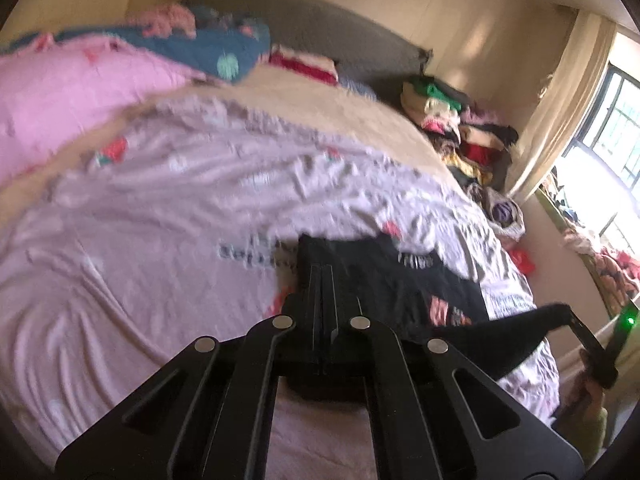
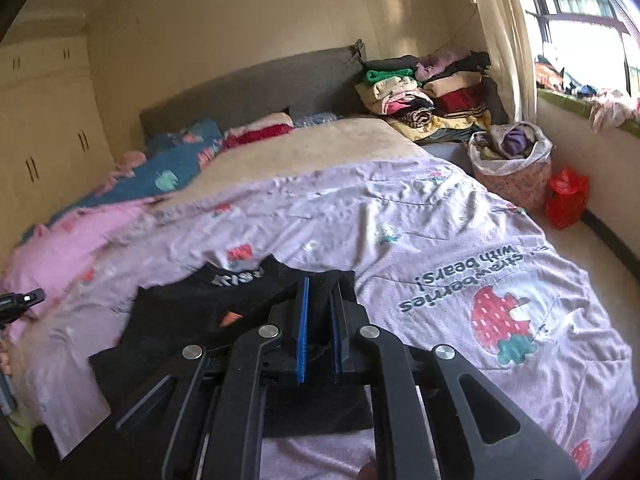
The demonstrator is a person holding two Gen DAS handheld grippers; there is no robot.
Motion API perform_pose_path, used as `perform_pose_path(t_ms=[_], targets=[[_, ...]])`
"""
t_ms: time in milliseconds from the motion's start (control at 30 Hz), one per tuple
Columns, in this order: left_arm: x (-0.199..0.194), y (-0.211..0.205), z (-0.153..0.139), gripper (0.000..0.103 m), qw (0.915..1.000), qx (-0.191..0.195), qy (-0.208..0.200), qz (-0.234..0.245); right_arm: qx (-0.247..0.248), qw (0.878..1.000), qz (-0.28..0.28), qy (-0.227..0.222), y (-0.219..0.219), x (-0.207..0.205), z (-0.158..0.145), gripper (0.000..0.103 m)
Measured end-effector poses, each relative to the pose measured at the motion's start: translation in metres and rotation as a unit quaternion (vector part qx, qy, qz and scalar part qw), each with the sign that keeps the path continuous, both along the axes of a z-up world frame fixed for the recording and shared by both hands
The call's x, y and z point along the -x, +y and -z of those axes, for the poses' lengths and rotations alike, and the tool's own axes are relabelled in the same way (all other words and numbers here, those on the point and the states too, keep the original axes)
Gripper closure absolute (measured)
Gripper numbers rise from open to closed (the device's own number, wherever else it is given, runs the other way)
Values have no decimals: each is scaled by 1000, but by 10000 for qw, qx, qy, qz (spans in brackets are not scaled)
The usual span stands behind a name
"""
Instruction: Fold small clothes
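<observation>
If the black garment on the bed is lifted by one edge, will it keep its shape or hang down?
The black garment will probably hang limp: the part pinched in the right gripper already stretches into a drooping point. It looks thin and light. On the wrinkled lilac blanket it may drag rather than slide freely.

The bed (image 2: 360,140) carries a lilac strawberry-print sheet (image 2: 420,248), with a black garment (image 2: 192,308) lying on it at seven o'clock. Pink and blue bedding (image 2: 132,192) lies at ten o'clock, and stacked folded clothes (image 2: 424,92) at one o'clock.
</observation>
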State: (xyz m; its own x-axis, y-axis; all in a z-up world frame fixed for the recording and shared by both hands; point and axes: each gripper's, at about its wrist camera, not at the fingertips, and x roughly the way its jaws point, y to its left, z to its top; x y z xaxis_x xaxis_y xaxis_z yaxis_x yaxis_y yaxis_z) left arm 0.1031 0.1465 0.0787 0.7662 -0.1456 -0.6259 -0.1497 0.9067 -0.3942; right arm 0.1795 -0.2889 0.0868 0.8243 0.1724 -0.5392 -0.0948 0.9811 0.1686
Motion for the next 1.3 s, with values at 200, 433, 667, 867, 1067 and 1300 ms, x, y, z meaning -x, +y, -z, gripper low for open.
perform_pose_path(t_ms=[200, 433, 667, 867, 1067, 1300], targets=[[13, -32, 45, 80, 9947, 366, 553, 790, -88, 9997, 89, 201, -6, -8, 20, 94], [32, -99, 87, 65, 9826, -53, 953, 1593, -315, 9991, 110, 272, -14, 1, 30, 94], [37, -156, 84, 53, 9696, -1109, 709, 2063, -583, 9978, 125, 294, -20, 9, 35, 93], [18, -182, 90, 38, 9621, -1620, 857, 2019, -709, 9969, 130, 322, -21, 12, 39, 93], [-7, -174, 100, 84, 9695, -1676, 1014, 1476, -757, 9966, 129, 311, -22, 12, 39, 93], [-12, -133, 72, 101, 9862, -850, 651, 1260, -798, 9963, 111, 301, -23, 10, 38, 93]])
